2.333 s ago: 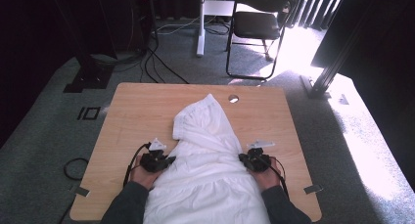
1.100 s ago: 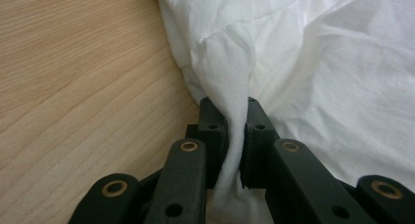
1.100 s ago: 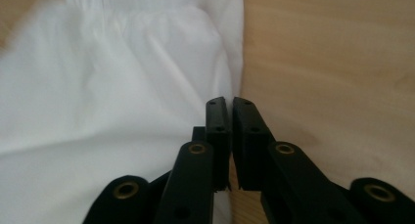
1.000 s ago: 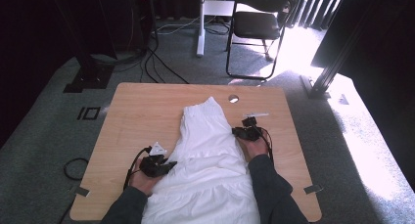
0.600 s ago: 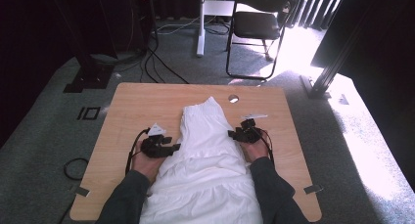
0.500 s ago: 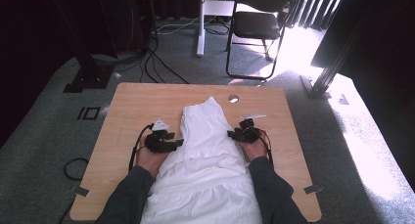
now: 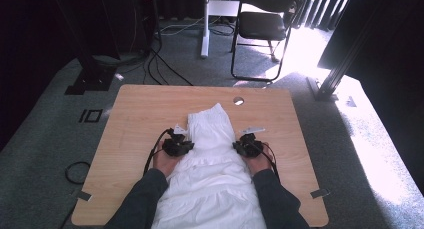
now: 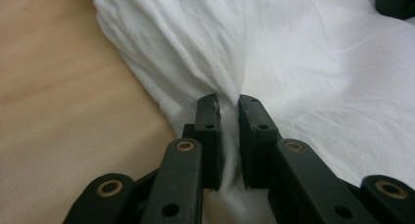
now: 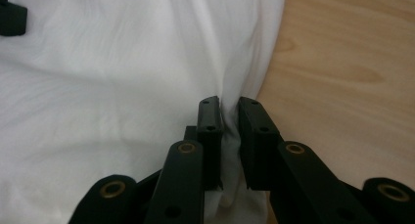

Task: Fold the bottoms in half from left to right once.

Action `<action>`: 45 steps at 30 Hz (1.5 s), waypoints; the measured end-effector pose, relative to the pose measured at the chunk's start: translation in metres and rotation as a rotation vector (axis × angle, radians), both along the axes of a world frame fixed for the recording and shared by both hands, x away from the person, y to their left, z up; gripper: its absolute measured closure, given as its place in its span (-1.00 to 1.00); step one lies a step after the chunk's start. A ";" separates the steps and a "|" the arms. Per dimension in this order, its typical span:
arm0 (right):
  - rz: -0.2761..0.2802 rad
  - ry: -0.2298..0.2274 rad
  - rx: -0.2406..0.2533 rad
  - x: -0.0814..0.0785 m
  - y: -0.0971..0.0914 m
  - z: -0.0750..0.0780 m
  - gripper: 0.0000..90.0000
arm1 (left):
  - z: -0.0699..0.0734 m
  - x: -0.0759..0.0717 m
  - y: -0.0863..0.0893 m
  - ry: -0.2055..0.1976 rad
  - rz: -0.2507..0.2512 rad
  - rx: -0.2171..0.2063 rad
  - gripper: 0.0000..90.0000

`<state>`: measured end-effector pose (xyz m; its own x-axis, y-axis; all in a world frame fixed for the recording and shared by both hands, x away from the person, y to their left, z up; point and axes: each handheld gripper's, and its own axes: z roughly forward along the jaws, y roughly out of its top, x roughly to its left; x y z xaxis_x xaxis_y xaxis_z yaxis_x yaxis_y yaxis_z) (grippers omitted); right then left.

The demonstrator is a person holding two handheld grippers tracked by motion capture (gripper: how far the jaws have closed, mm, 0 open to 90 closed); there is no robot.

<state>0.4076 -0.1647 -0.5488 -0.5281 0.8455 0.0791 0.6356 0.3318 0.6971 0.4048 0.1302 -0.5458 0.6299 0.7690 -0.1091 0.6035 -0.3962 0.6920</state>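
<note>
High view is showing a white, crumpled cotton garment [image 7: 212,159] lying along the middle of the light wooden table [image 7: 135,114]. The left gripper [image 7: 183,145] and right gripper [image 7: 239,147], jaws just closing, are each pinching 1 side edge of it.

Black tools [image 7: 186,146], brass rivets, dark grey sleeves [image 7: 145,201].

Bare table [image 7: 145,114] lay open left, right and beyond the white garment [image 7: 212,164], which covered the middle down to the near edge. Both forearms closed off the near side. A small hole [image 7: 238,101] sat near the far edge.
</note>
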 end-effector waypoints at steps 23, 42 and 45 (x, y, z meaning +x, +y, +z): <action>0.101 -0.003 0.090 0.041 0.033 0.023 0.18 | -0.003 -0.035 0.010 0.001 -0.052 -0.046 0.41; -0.017 -0.088 -0.085 0.085 0.051 0.021 0.43 | -0.003 -0.038 0.007 0.014 -0.062 -0.057 0.29; -0.038 -0.076 -0.095 0.088 0.053 0.013 0.20 | -0.003 -0.039 0.007 0.015 -0.068 -0.056 0.25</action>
<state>0.4959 -0.1119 -0.5362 -0.4973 0.8666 -0.0412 0.5952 0.3753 0.7105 0.3659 0.1371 -0.5487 0.6782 0.7171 -0.1603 0.5870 -0.3974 0.7054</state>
